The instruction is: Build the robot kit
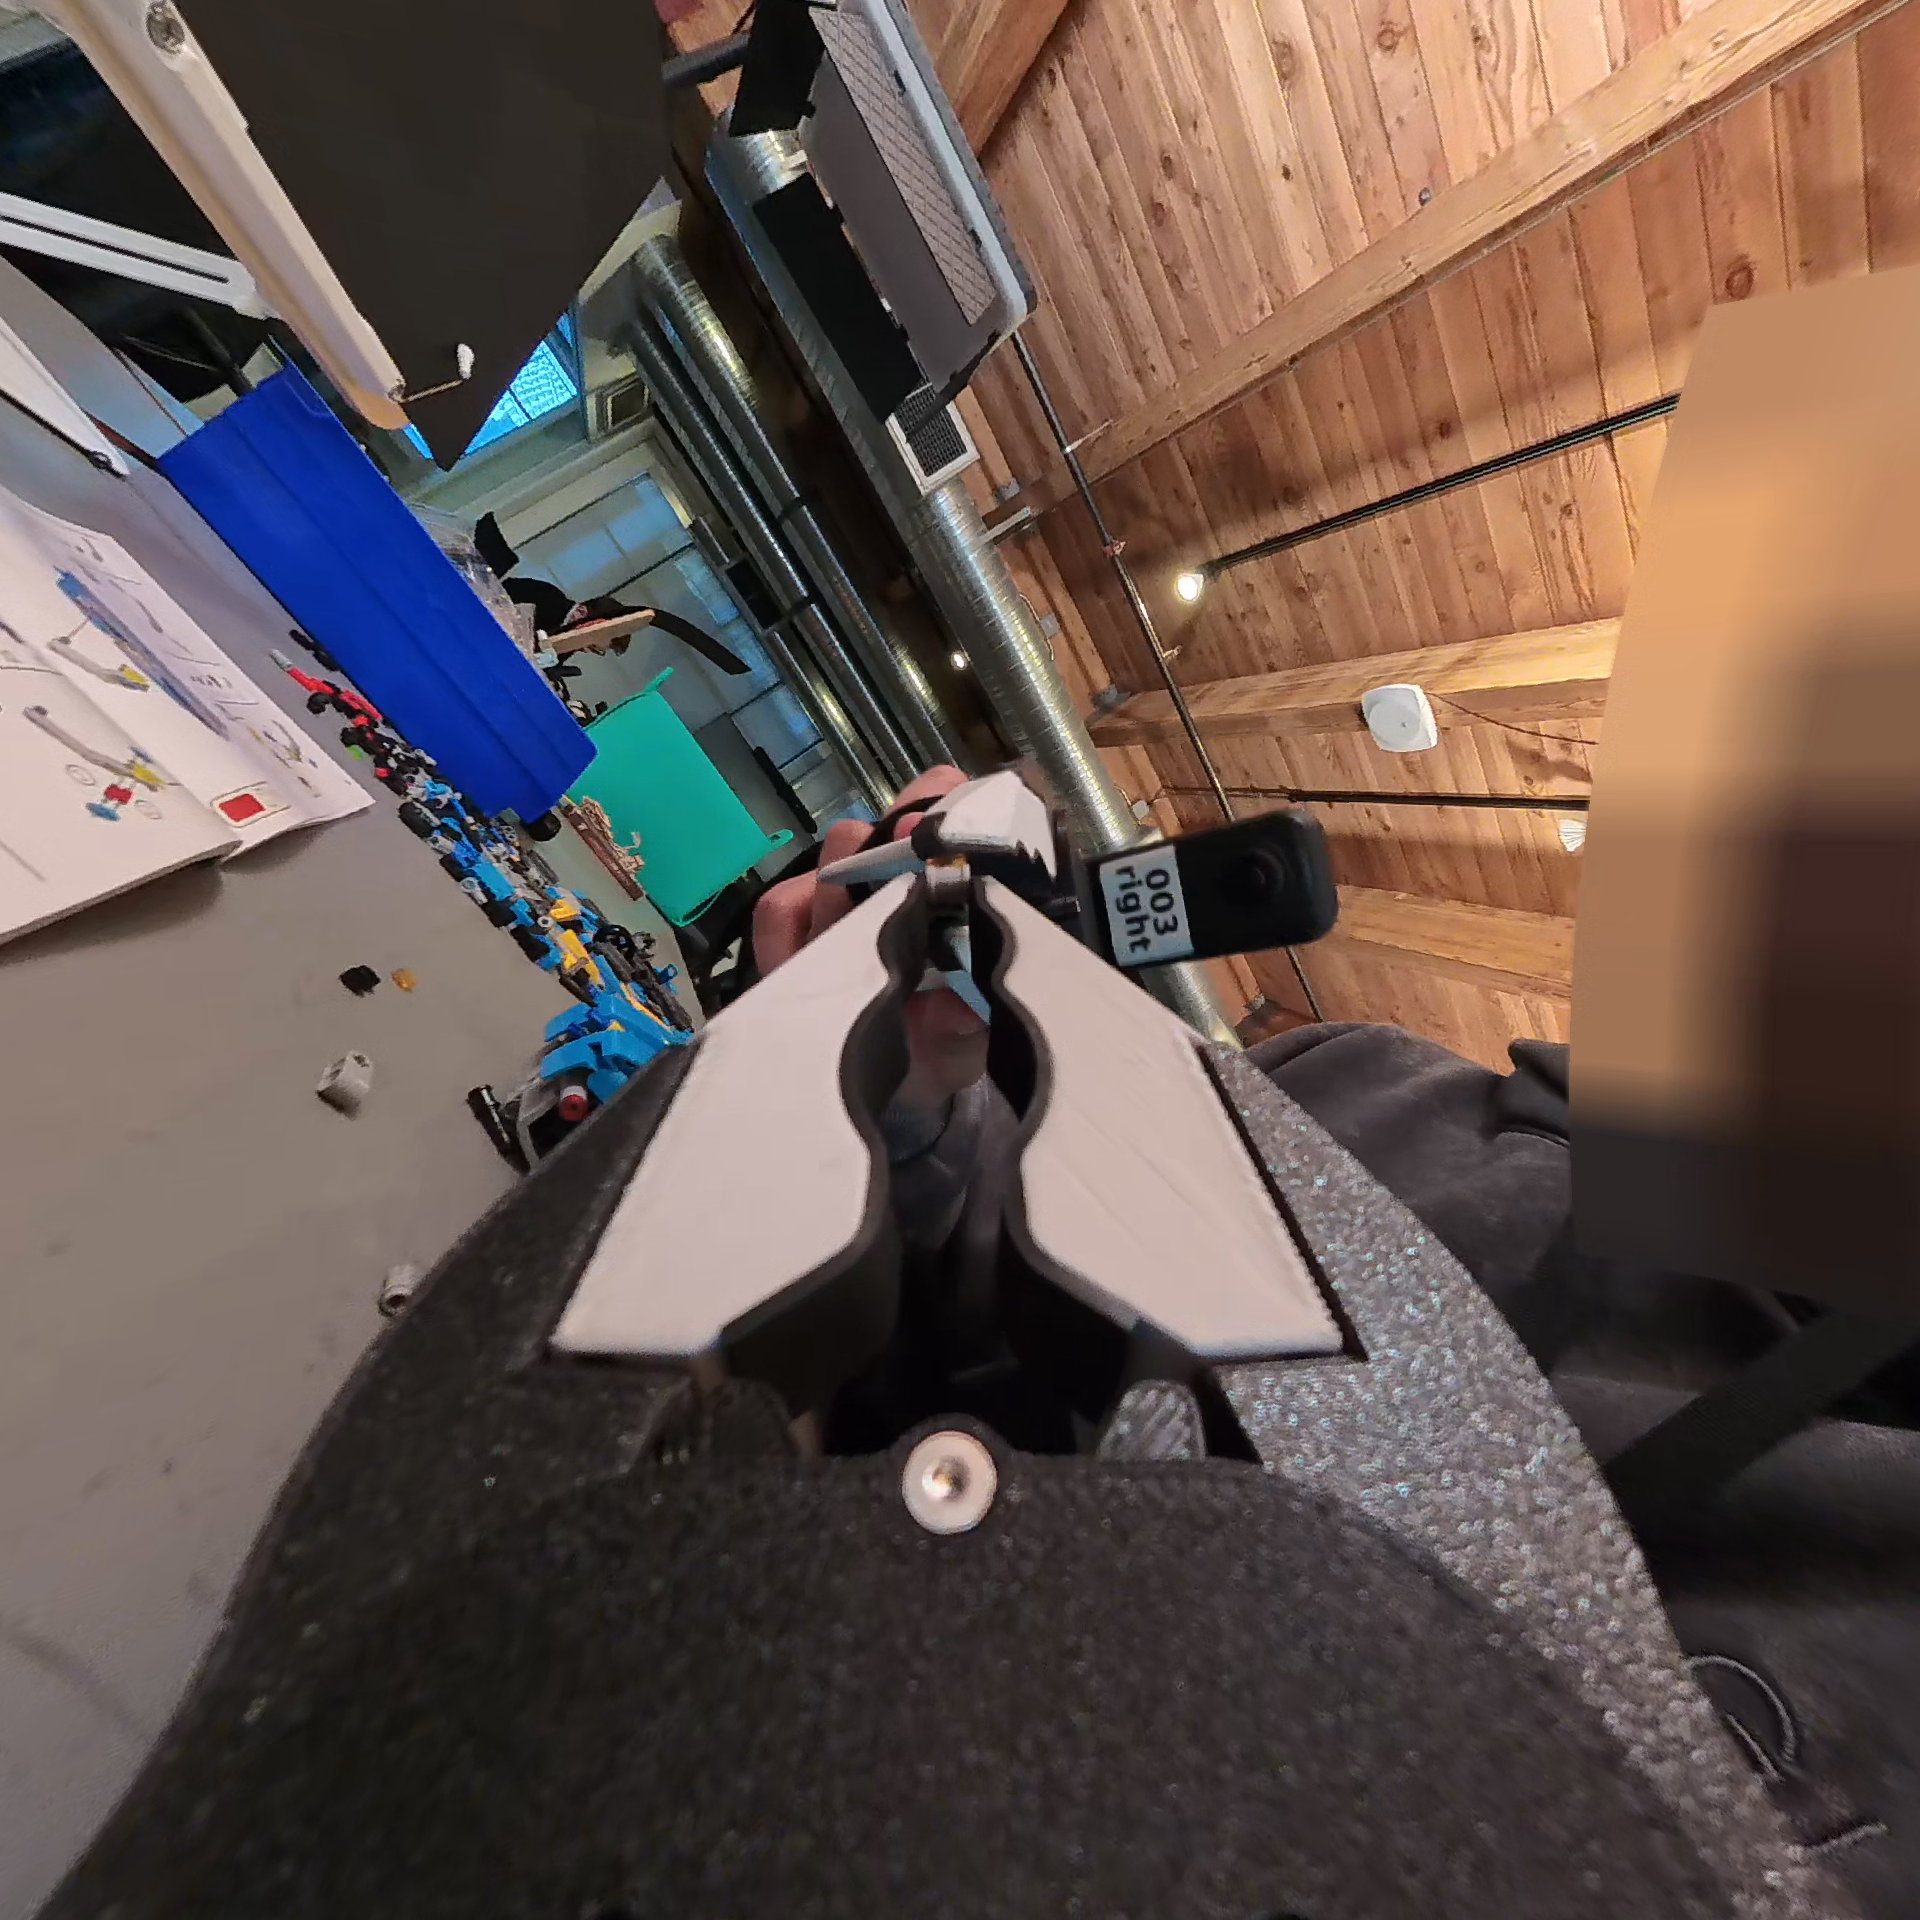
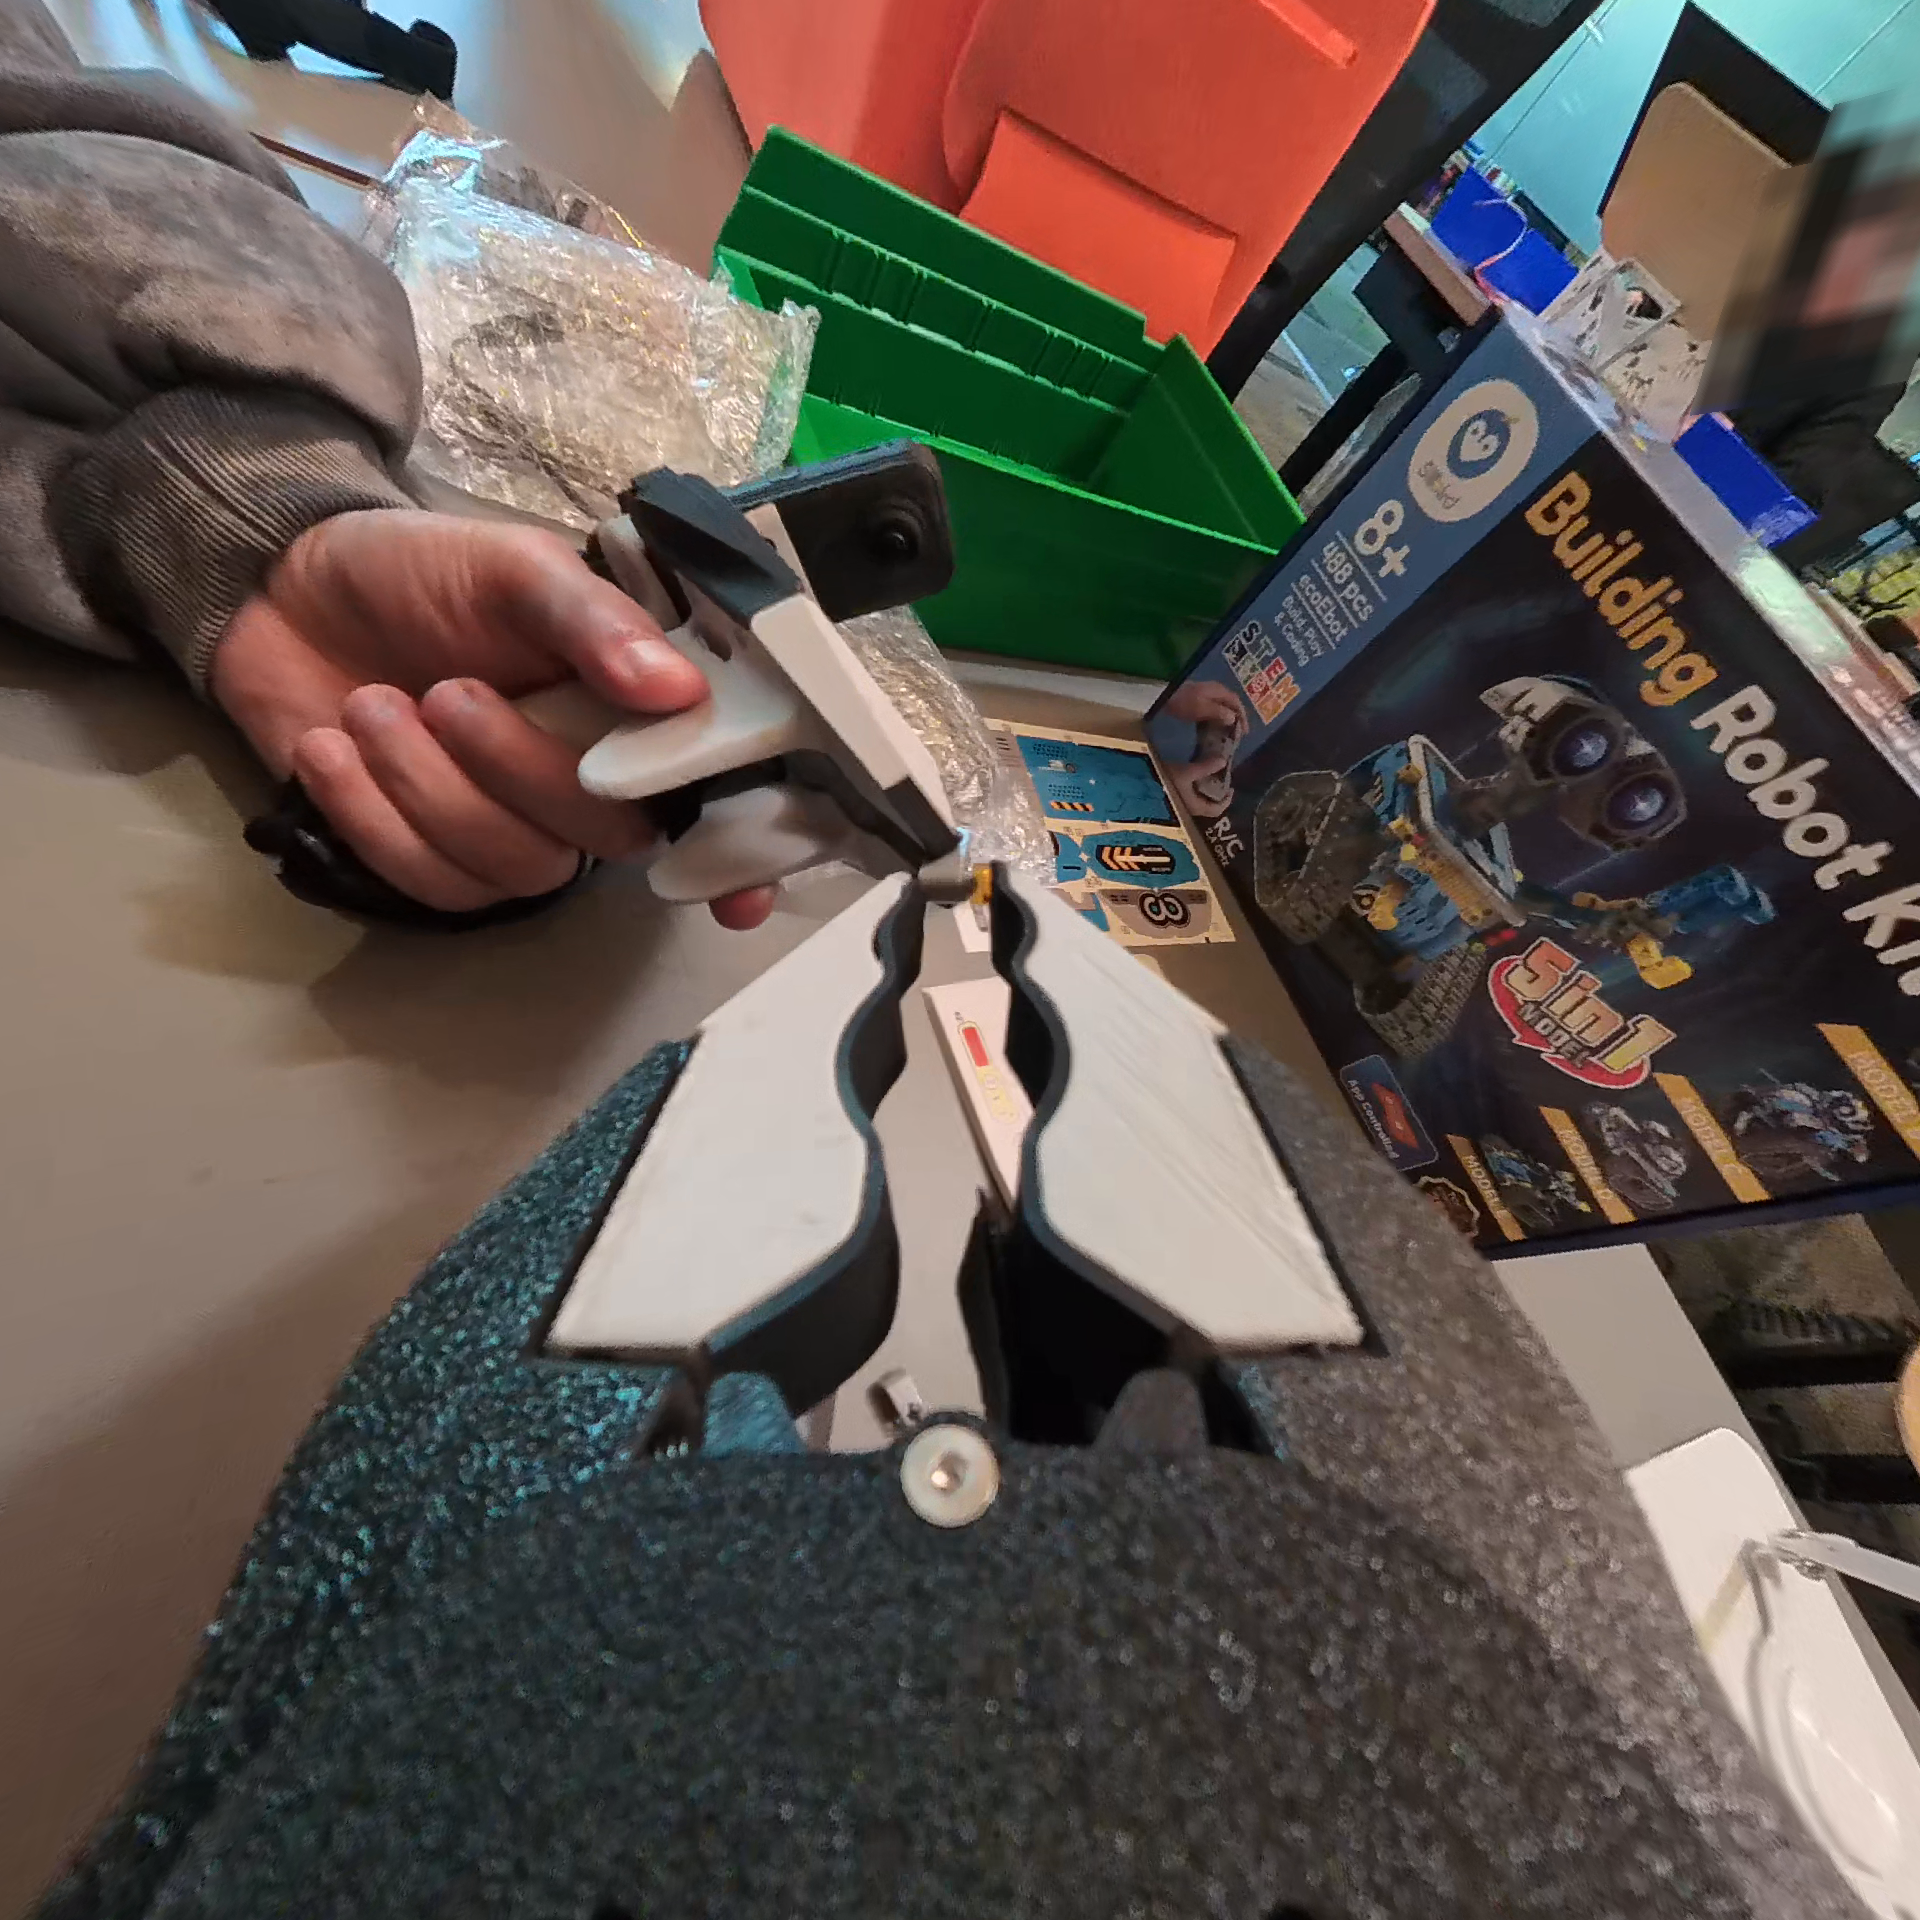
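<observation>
Wooden planks [image 1: 1351,312] fill the background of the tilted left wrist view, with a grey tabletop [image 1: 260,1143] at the left. The left gripper [image 1: 945,902] has its jaws drawn nearly together, and a small grey-and-yellow plastic piece [image 1: 943,881] sits between the tips. The right gripper [image 1: 935,857] meets that piece from the far side; the pictures do not show which gripper bears it. A black camera [image 1: 1247,883] on the right gripper carries a white label [image 1: 1143,904] with print. On the table lie an open white instruction booklet [image 1: 104,707], a long blue plastic bin [image 1: 364,592] and a row of loose blue and black building pieces [image 1: 520,883], too small to tell apart.

From the right wrist view, the same tabletop [image 2: 208,1039] lies below. The right gripper [image 2: 951,885] also has its jaws almost closed around the piece [image 2: 943,885]. The left gripper [image 2: 940,847], gripped by a bare hand [image 2: 436,707], touches it from above. Beyond stand a green divided plastic bin [image 2: 1039,436], crumpled clear plastic bags [image 2: 582,343], a printed sticker sheet [image 2: 1122,831] and a dark blue cardboard box [image 2: 1558,831] with a robot picture and lettering, cut off at the right edge.
</observation>
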